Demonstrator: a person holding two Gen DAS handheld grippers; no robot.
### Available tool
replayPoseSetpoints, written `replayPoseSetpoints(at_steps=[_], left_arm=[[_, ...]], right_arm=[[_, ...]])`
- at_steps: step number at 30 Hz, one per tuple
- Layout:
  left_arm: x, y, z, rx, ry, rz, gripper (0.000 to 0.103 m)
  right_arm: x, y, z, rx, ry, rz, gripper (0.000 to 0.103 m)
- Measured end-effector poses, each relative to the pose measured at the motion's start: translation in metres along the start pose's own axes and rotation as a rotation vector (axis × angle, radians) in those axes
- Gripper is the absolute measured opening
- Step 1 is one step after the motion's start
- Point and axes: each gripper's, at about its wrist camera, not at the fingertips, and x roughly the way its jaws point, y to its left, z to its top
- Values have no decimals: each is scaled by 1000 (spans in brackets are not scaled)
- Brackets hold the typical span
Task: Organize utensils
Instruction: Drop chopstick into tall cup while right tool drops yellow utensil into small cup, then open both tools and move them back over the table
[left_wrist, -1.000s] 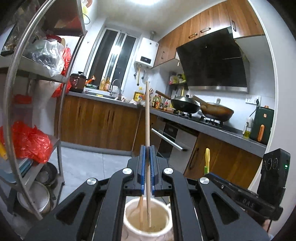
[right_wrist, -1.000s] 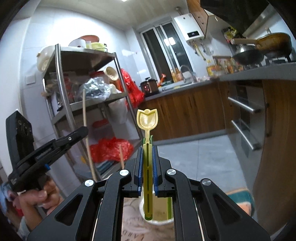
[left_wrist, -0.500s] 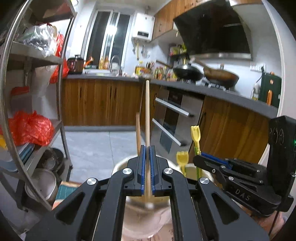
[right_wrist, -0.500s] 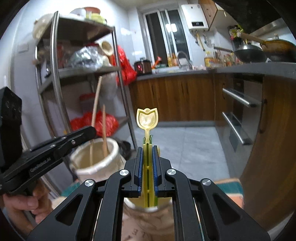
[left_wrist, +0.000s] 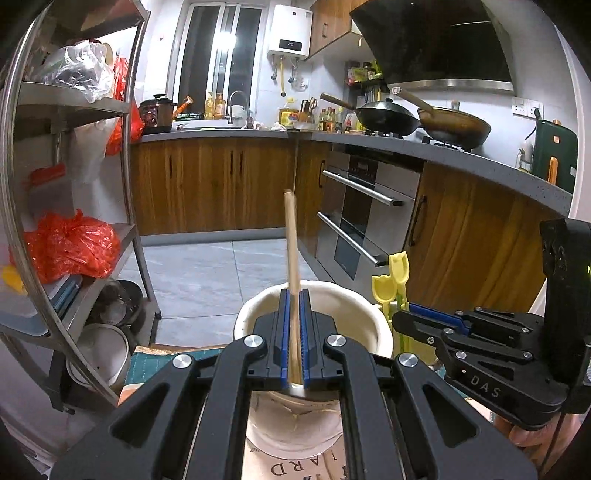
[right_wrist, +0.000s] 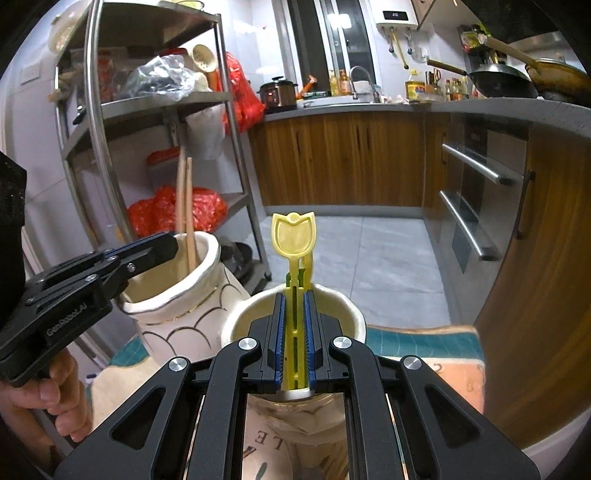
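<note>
Two ceramic jars stood side by side on a printed mat, and going from left to right the left gripper (left_wrist: 294, 295) came first, its jaws clenched on a wooden chopstick (left_wrist: 291, 240) that stood upright in the cream jar (right_wrist: 173, 295) beside a second stick. To its right, the right gripper (right_wrist: 294, 295) was clamped on a yellow tulip-topped utensil (right_wrist: 293, 236), upright over the mouth of the second jar (right_wrist: 343, 314), with a matching one behind it.
</note>
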Motion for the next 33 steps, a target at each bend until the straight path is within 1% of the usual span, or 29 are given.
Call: replayPoseSetpoints(at_steps=[6, 11, 17, 25, 33], left_arm=[[0, 0, 0, 3, 1, 4, 4], [-1, -2, 1, 9, -3, -8, 5], [-7, 4, 3, 0, -18, -9, 5], [-26, 13, 4, -19, -32, -25, 6], [-53, 18, -11, -31, -22, -44, 7]], right_arm=[[1, 0, 0, -3, 4, 3, 12], [-3, 1, -1, -7, -5, 6, 18], [-14, 1, -1, -8, -30, 14, 18], [-39, -1, 1, -8, -78, 26, 18], [-59, -7, -18, 2, -53, 27, 18]])
